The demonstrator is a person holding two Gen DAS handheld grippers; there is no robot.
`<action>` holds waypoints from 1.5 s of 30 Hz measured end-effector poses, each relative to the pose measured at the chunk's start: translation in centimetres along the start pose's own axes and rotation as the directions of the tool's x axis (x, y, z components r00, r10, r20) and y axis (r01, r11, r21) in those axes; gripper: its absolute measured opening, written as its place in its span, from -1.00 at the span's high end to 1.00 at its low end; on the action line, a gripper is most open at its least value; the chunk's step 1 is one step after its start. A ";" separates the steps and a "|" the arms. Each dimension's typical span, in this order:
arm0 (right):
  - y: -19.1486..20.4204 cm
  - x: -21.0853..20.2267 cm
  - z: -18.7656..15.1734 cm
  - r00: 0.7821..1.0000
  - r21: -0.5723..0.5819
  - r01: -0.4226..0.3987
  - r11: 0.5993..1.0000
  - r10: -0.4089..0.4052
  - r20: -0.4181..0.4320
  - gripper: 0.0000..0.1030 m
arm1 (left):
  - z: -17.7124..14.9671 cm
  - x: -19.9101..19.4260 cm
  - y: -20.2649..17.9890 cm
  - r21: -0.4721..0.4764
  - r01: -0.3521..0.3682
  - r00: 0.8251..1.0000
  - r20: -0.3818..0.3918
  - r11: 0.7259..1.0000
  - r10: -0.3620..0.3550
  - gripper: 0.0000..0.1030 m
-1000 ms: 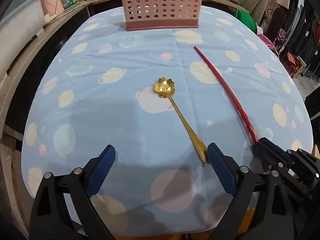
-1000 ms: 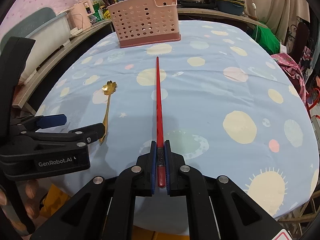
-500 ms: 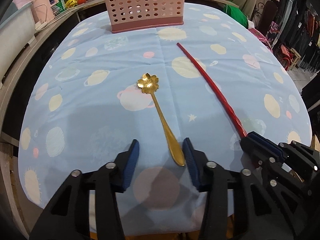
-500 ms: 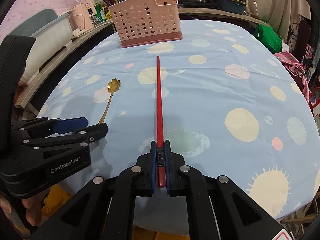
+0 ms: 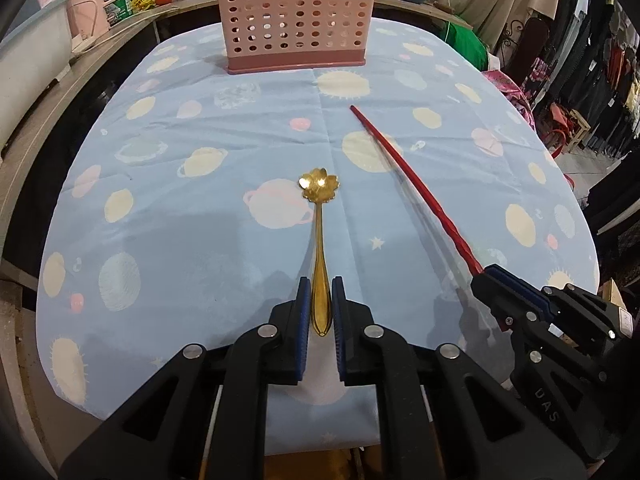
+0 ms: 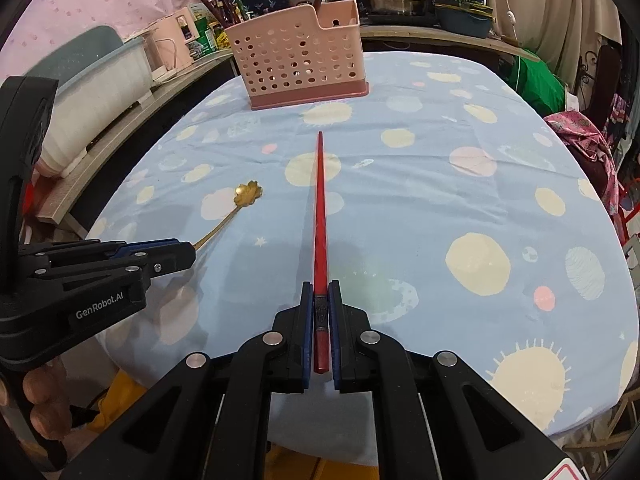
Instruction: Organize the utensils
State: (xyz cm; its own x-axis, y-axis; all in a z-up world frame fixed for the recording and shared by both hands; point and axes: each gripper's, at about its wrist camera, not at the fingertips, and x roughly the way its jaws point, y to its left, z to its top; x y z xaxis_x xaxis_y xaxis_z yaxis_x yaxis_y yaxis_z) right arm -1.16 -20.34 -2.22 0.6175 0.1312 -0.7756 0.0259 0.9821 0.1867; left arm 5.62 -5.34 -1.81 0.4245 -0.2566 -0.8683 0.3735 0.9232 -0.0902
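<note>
A gold spoon with a flower-shaped bowl lies on the blue tablecloth; it also shows in the right wrist view. My left gripper is shut on the spoon's handle end near the table's front edge. My right gripper is shut on the thick end of a red chopstick, which points toward a pink perforated utensil basket at the far side of the table. The chopstick and basket also show in the left wrist view.
The table has a rounded edge under the planet-patterned cloth. A counter with a white tub, bottles and pots runs along the left and back. Green and pink bundles lie beyond the right edge.
My left gripper closed from wide open onto the spoon's handle, and the spoon now lines up straight ahead. My right gripper kept its hold on the red chopstick.
</note>
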 end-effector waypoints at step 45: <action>-1.0 -5.2 6.7 0.986 0.065 -0.035 0.997 0.024 0.164 0.86 | -2.3 0.7 4.8 -0.052 0.041 0.999 0.005 0.998 -0.041 0.87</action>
State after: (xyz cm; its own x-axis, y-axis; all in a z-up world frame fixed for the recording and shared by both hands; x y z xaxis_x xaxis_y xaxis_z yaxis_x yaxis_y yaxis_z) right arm 0.85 -22.87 5.68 0.7385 0.1304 -0.6615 0.0554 0.9660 0.2524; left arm 5.84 -0.45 -3.95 0.4129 -0.2952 -0.8616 0.3474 0.9256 -0.1507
